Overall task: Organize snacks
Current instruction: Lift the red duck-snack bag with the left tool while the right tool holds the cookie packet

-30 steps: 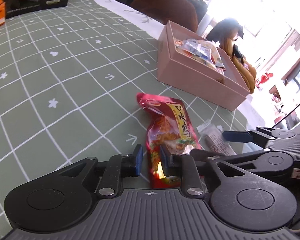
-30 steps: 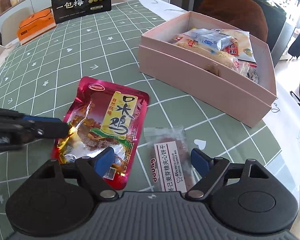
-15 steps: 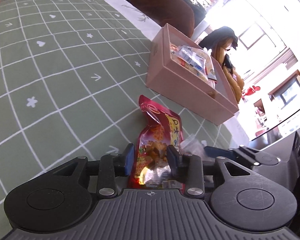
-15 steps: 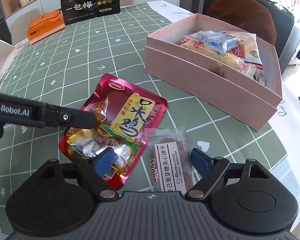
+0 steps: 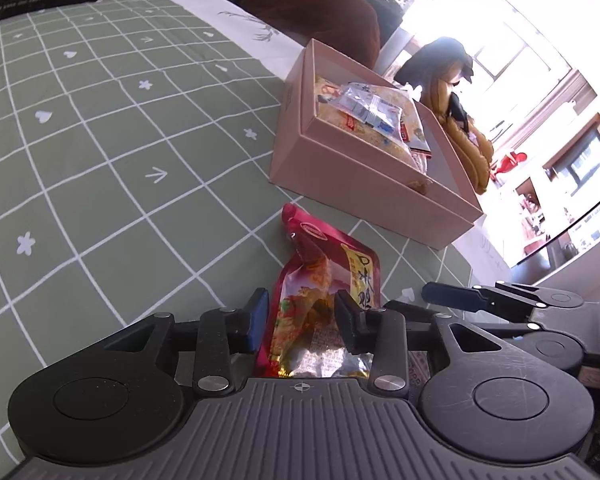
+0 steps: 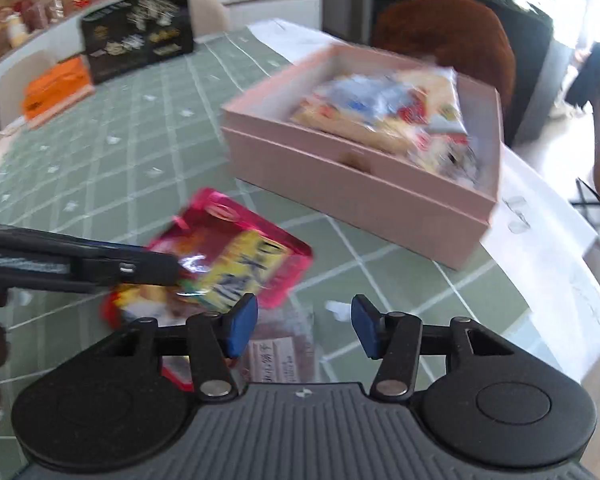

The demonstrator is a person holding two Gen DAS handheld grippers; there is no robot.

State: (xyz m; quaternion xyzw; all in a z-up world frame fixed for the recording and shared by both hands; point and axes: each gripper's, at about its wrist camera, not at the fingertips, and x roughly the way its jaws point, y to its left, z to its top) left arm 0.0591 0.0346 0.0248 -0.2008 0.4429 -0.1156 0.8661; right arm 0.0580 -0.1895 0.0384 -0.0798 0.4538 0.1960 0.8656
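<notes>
Red foil marked the snack pouch (image 5: pixel 324 280) lying on the green checked surface (image 5: pixel 100 200), near the pink box (image 5: pixel 364 184); our left tool (image 5: pixel 302 316) bracketed it, seemingly gripping. Our right tool (image 6: pixel 304 324) was closing around the clear biscuit packet (image 6: pixel 280 356), pads not yet touching. Next, we judged, both needed lifting into the box. We counted two loose snacks, one box, two tools.
</notes>
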